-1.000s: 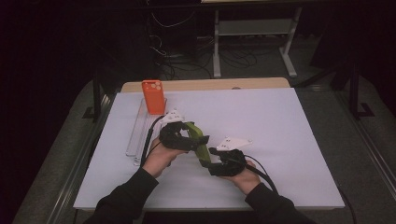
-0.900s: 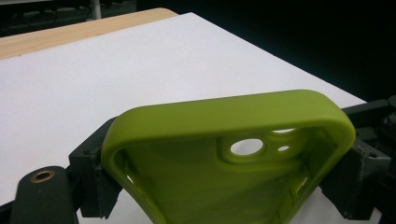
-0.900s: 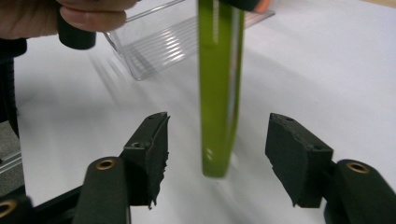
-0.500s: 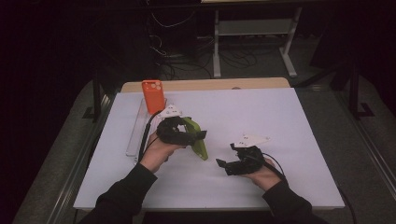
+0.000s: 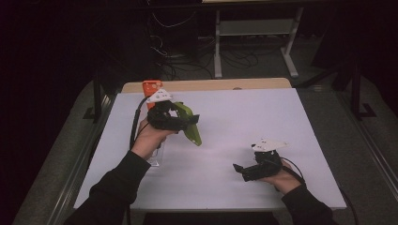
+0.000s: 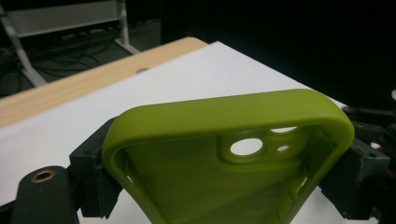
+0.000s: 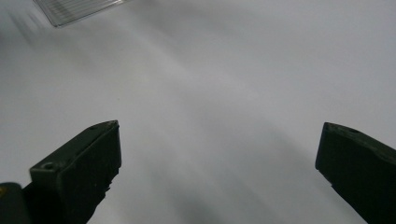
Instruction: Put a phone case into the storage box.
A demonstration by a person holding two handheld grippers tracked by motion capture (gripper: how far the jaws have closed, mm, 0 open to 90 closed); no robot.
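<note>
My left gripper (image 5: pixel 187 123) is shut on a green phone case (image 5: pixel 191 126) and holds it above the left part of the white table (image 5: pixel 244 117). In the left gripper view the green phone case (image 6: pixel 224 154) shows its hollow inside and camera hole, and a black pad (image 6: pixel 93 172) presses on each of its sides. My right gripper (image 5: pixel 240 168) is low over the table at the front right, well apart from the case. Its jaws have just been opening and stand wide in the right gripper view (image 7: pixel 219 154), with bare table between them.
An orange box (image 5: pixel 151 86) stands at the back left, just behind my left gripper. A clear plastic tray (image 5: pixel 157 157) lies under my left hand, and the clear plastic tray's corner (image 7: pixel 77 9) is in the right gripper view. A wooden strip (image 5: pixel 211 84) runs along the far edge.
My right gripper has let go of the green case, opened, and pulled away to the right. My left gripper has lifted the case and carried it back toward the orange box.
</note>
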